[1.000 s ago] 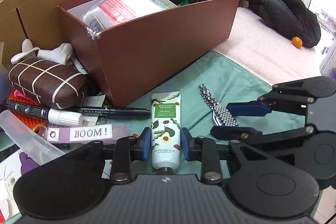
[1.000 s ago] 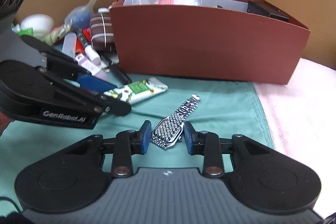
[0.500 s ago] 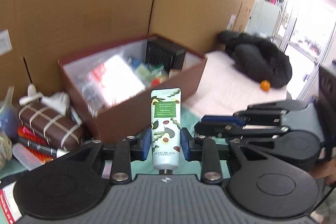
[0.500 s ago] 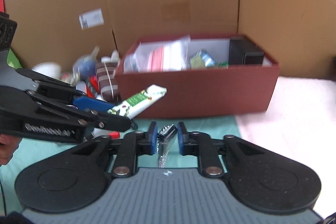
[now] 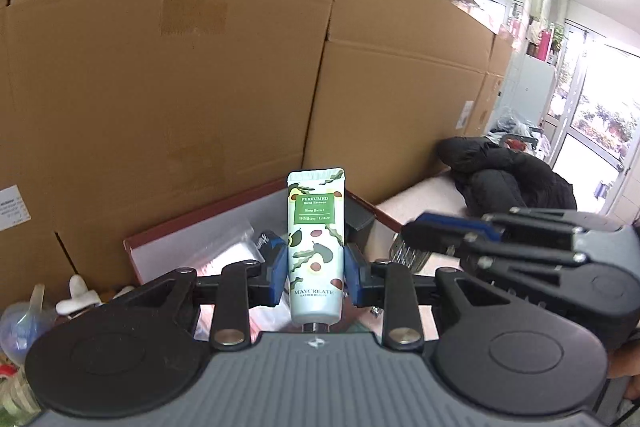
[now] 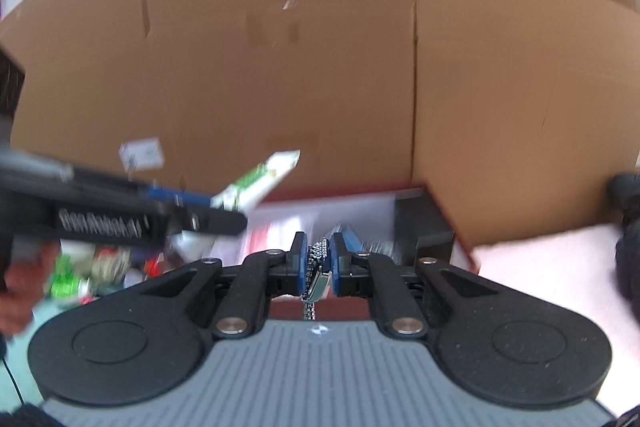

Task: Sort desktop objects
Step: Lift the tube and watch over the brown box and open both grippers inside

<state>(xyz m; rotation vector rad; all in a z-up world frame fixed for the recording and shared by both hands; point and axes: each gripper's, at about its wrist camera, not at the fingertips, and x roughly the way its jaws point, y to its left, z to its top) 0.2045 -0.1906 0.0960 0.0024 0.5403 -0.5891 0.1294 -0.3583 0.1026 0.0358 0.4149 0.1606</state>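
The left gripper (image 5: 316, 273) is clamping the hand cream tube (image 5: 316, 247) upright — the brown box (image 5: 208, 227) is lying at twelve o'clock, just below; the right gripper (image 6: 320, 263) is pinching the watch band (image 6: 318, 267).

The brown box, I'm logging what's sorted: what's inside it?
Inside the brown box: a clear plastic bag and a black carton. The left tool and hand cream tube hide the rest.

Your left wrist view is sharp, evenly lit; daylight from the window (image 5: 596, 115) at right blows out to white. Your right wrist view is motion-blurred throughout. Fisheye bends the cardboard wall (image 6: 280, 47) at both frames' edges.
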